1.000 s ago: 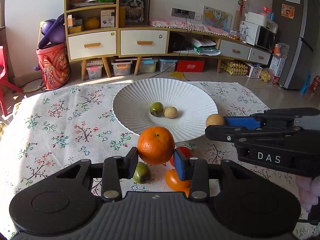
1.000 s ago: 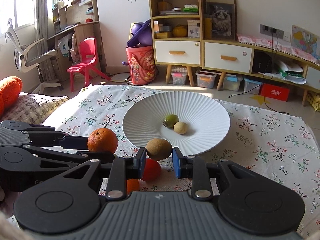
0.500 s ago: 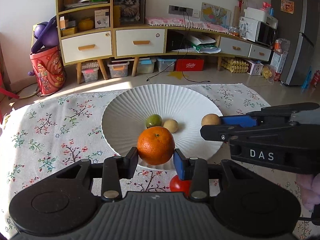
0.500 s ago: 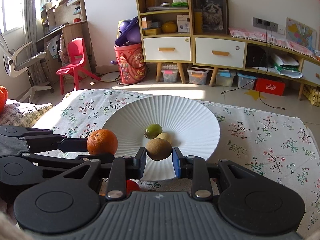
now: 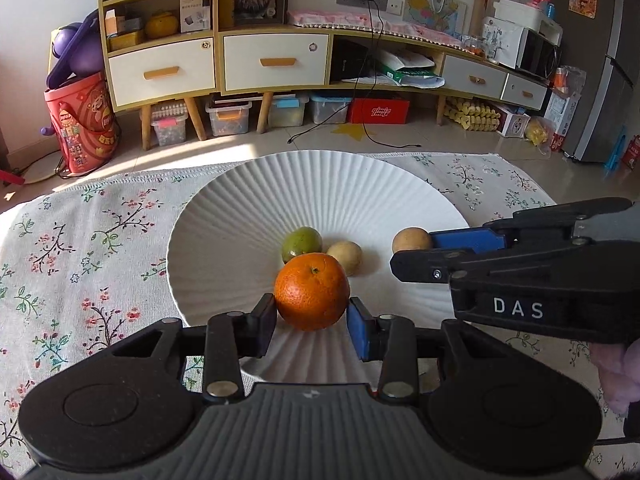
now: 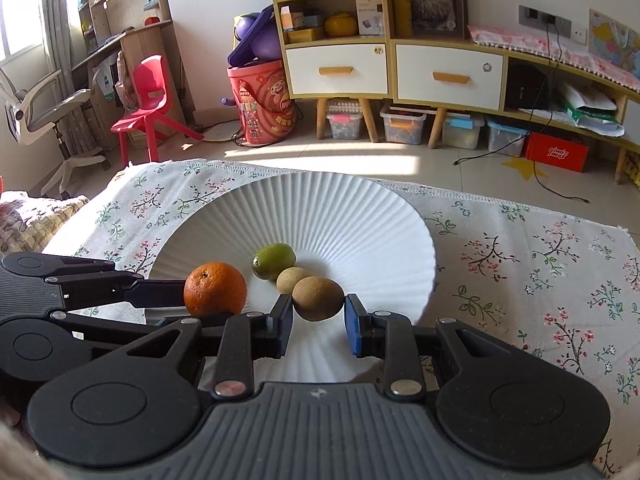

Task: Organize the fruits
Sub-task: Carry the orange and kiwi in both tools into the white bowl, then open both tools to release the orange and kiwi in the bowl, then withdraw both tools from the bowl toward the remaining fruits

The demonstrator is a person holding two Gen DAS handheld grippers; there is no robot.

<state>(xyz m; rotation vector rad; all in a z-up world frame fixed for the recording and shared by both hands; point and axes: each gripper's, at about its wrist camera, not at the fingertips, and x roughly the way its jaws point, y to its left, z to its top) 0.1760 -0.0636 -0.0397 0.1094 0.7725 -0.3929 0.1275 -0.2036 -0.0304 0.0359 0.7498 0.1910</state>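
My right hand-held gripper (image 5: 416,249), marked "DAS", clamps a kiwi (image 6: 318,298). My left hand-held gripper (image 5: 311,322) clamps an orange (image 5: 311,297). Both have moved from the counter's edge to over the plate (image 5: 320,184)

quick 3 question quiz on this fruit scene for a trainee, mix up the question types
1. True or false: the left tool grips the orange.
2. What does the right tool hold? A) the green fruit B) a brown kiwi C) nothing
3. Fill in: besides the held fruit, ___ fruits already lie in the white plate.

Key
1. True: both pads press on the orange, held over the plate.
2. B: the brown kiwi sits clamped between its blue pads.
3. Two: the green fruit and a small tan fruit, side by side at the centre.
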